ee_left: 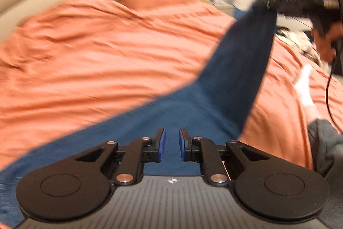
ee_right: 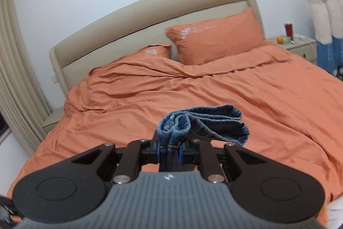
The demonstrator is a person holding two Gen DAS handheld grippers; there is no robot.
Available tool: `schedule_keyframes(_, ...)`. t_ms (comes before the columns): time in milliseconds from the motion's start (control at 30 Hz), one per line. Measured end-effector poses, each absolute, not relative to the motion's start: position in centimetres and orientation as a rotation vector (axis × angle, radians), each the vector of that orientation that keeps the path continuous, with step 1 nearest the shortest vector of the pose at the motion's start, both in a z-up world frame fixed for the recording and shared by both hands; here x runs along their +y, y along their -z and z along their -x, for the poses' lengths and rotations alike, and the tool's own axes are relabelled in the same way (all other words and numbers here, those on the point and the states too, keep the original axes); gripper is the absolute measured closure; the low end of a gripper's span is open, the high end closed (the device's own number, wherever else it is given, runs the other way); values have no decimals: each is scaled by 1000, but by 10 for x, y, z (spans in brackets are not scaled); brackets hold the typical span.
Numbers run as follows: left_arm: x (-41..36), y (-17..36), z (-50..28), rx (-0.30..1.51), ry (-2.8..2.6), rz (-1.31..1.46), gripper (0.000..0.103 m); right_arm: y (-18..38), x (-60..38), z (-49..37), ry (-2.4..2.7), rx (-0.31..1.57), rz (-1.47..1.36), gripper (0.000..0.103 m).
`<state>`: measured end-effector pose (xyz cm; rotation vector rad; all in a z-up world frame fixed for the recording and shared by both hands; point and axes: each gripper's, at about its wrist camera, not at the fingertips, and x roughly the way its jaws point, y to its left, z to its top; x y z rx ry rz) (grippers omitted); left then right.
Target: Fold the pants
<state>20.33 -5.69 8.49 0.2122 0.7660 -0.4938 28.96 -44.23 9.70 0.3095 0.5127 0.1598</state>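
Note:
The pants (ee_left: 235,57) are dark blue denim, and they hang in a long sheet from the upper right down to the lower left over the orange bed cover (ee_left: 107,46). My left gripper (ee_left: 171,136) is open just above that sheet; its blue pads stand apart and pinch nothing. A hand (ee_left: 325,44) holds my right gripper (ee_left: 267,3) high at the upper right, shut on the top end of the pants. In the right wrist view, the right gripper (ee_right: 169,147) clamps a bunched denim edge of the pants (ee_right: 203,121), whose folds stick out past its pads.
The bed cover (ee_right: 214,89) is rumpled, with two orange pillows (ee_right: 214,42) against a beige headboard (ee_right: 128,20). A nightstand (ee_right: 300,44) with small items stands at the right. A curtain (ee_right: 12,57) hangs at the left. A white-socked foot (ee_left: 304,87) rests on the bed's right side.

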Motion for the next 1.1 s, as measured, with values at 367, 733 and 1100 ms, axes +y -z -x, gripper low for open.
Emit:
schedule_keyframes(367,47,-140,-192,741,257,-127,78,-74,-278,-319,-306,606,-185,93)
schedule_keyframes(733,79,-18,-196,935,303,65,71,80,-174,-297,-437,901,-153,95)
schedule_keyframes(1100,88,33,-222,973,386,329,52,110,-144,-271,-585,1014,-67,68)
